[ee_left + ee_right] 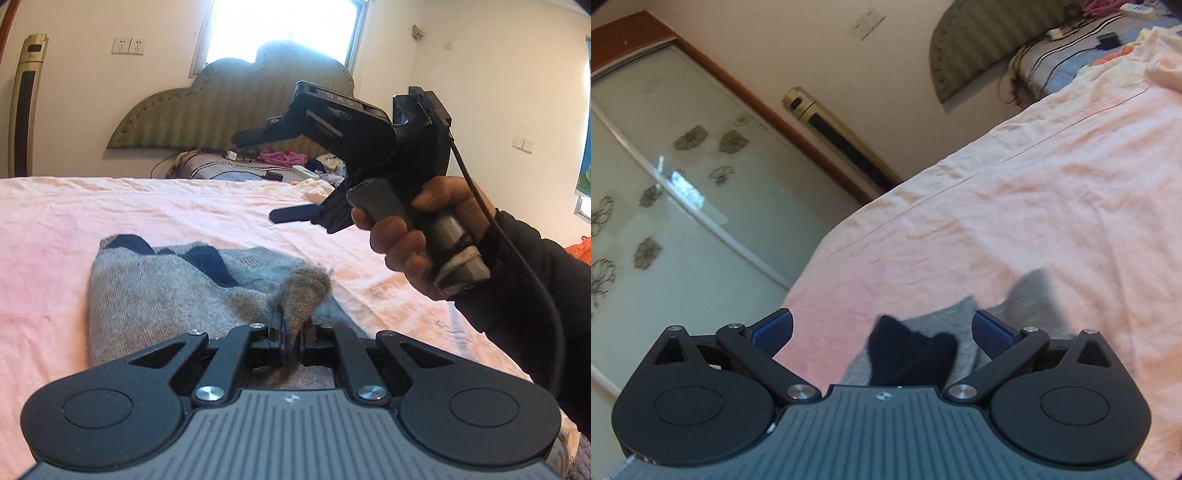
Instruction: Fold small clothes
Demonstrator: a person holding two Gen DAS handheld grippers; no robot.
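Could slip loose at any moment — only a narrow bunched tuft of the grey socks (177, 291) pinched in the left claw (293, 332), jaws nearly shut on the brownish knit near the toe, so any tug upward or sideways may pull the cloth free rather than carry the fold over. Could also drag the whole bundle across the pink bedsheet (110, 206) instead of folding it, since nothing pins the far end down: right claw (288, 177) held by a hand (413, 240) well above the bed, jaws spread wide and gripping nothing, same wide gap seen in its own view (882, 332) with the sock merely lying below and between the fingers, not touched. Might end lopsided too, as the two layers already sit slightly askew and a one-point pull tends to twist knit fabric. As for looks — soft, thick grey knit with dark navy patches at heel and cuff, a worn brown-tinged fuzz at the gripped end, lying flat-ish and rumpled on the near part of the bed, just ahead of the left claw, far from the clutter by the headboard (236, 107). Likely limp and stretchy in handling, prone to sag between grip and bed, so worth bringing the right claw down onto the free end before lifting further
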